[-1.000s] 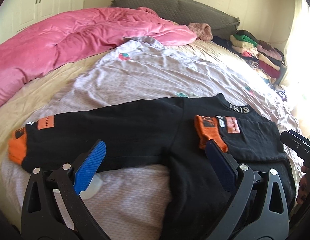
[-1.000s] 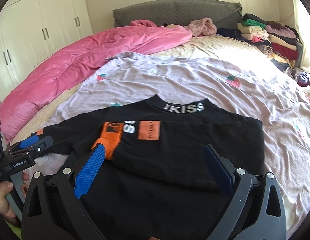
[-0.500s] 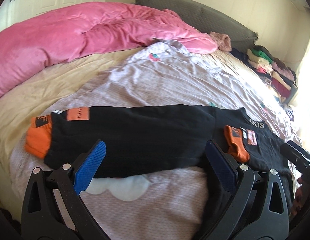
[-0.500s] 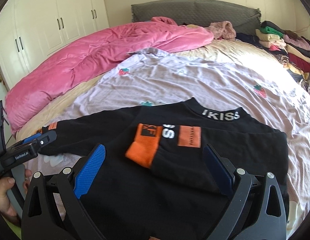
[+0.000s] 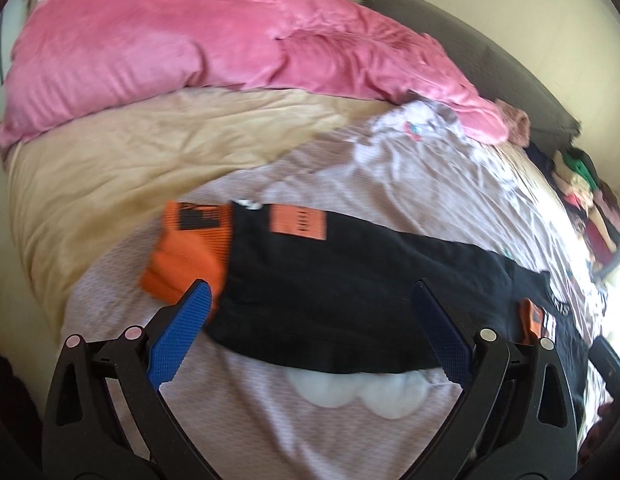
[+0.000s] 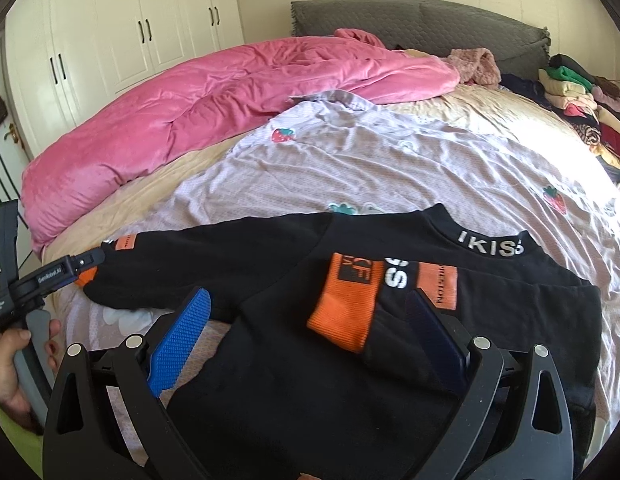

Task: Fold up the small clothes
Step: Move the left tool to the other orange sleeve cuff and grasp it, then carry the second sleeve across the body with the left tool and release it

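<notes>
black sweatshirt (image 6: 293, 368) lies flat on the lilac sheet (image 6: 390, 168), right sleeve folded across its chest under the right gripper (image 6: 310, 328), spread and empty. left gripper (image 5: 310, 320), also spread, hovers over the outstretched sleeve's orange cuff (image 5: 189, 256).

The top (image 6: 310, 360) is black, with orange ribbed cuffs (image 6: 346, 304), orange patches (image 6: 438, 284) and white letters on its collar (image 6: 490, 244). The sheet (image 6: 390, 176) is pale lilac with red strawberries (image 6: 283, 135). The quilt (image 6: 229, 92) is bright pink; the bed (image 5: 109, 168) beneath is cream. Both tools have blue pads (image 5: 177, 344) on black frames. The headboard (image 6: 430, 20) is grey, the wardrobe (image 6: 121, 24) white.
</notes>
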The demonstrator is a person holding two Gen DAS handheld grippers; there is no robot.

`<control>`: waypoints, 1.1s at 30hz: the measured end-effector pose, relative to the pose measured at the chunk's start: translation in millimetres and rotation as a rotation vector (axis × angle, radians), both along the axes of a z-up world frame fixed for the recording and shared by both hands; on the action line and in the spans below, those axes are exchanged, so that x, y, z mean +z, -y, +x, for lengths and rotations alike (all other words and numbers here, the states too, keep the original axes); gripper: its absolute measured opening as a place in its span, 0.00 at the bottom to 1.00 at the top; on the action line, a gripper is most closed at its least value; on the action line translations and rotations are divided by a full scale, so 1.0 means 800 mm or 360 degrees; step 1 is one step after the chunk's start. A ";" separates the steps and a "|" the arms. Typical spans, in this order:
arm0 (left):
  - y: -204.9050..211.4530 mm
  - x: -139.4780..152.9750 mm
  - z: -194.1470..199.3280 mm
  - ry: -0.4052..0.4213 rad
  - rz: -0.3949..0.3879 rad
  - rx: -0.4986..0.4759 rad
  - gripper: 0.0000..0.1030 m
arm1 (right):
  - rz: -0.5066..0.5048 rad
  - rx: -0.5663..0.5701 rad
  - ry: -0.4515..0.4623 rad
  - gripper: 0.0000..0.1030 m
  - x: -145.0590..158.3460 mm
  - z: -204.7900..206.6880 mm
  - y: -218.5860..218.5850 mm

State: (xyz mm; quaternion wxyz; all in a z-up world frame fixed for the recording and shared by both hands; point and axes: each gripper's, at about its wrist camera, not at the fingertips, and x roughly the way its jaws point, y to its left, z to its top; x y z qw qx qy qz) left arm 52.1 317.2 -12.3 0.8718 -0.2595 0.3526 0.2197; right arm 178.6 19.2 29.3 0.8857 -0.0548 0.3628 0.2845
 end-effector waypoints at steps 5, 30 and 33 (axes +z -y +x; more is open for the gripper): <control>-0.040 -0.011 -0.020 -0.0050 -0.0001 0.0152 0.91 | -0.0005 0.0017 -0.0013 0.95 -0.004 0.000 -0.007; 0.003 0.022 -0.006 0.0332 0.0027 -0.0119 0.08 | 0.0078 -0.0112 -0.0116 0.95 -0.025 0.005 0.044; 0.030 0.037 -0.001 0.0395 0.0027 -0.0216 0.08 | 0.0094 -0.0163 -0.0128 0.95 -0.027 0.004 0.067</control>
